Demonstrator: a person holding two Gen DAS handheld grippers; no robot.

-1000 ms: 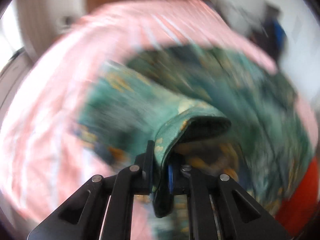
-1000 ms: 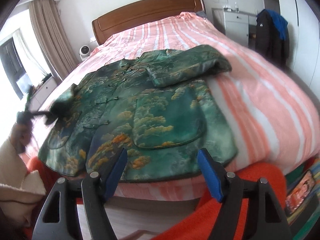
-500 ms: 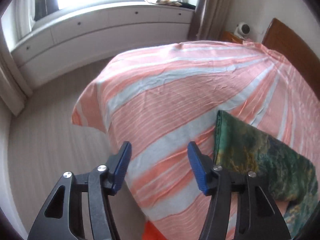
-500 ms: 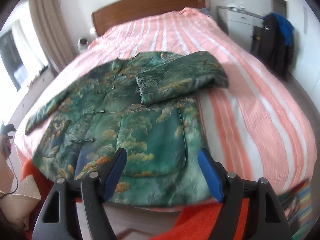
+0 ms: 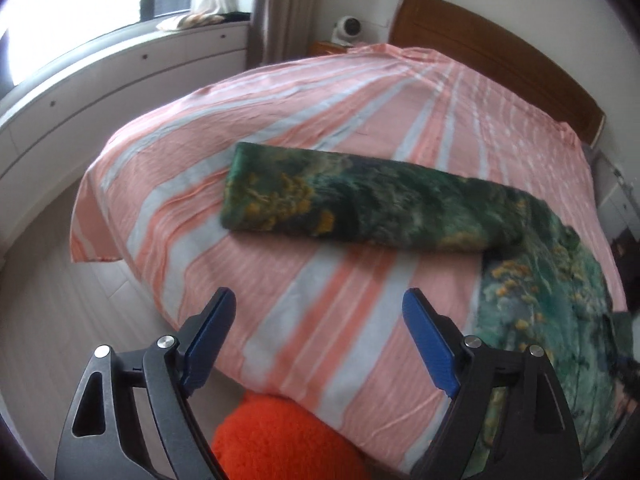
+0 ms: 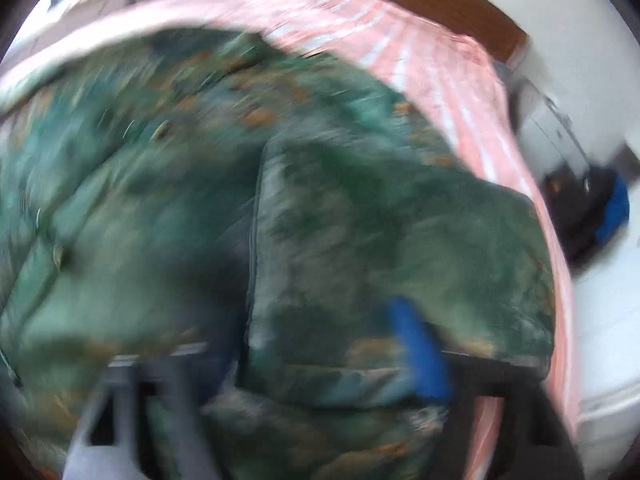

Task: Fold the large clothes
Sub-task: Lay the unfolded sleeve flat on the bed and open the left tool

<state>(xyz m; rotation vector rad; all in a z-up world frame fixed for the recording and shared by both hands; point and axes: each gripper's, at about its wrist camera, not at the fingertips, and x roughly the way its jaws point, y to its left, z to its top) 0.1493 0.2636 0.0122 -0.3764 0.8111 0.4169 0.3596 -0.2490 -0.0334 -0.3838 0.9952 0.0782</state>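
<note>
One sleeve done, one left, by the look of it. The green jacket lies flat on the striped bed. Its left sleeve is stretched straight out across the cover, unfolded. In the right wrist view a sleeve panel appears laid over the jacket's front, though heavy blur makes that a judgement.

Left gripper hangs over the near bed edge, jaws spread wide, nothing between them, well short of the sleeve. Right gripper is close above the jacket; one blue pad shows, the other is lost in blur, so its state can't be told.

Likely remaining: fold the left sleeve in, then fold the body.

Room: bare cover around the sleeve cuff and toward the headboard. Bed corner drops to the floor left of the cuff. An orange fabric sits right below the left gripper.
</note>
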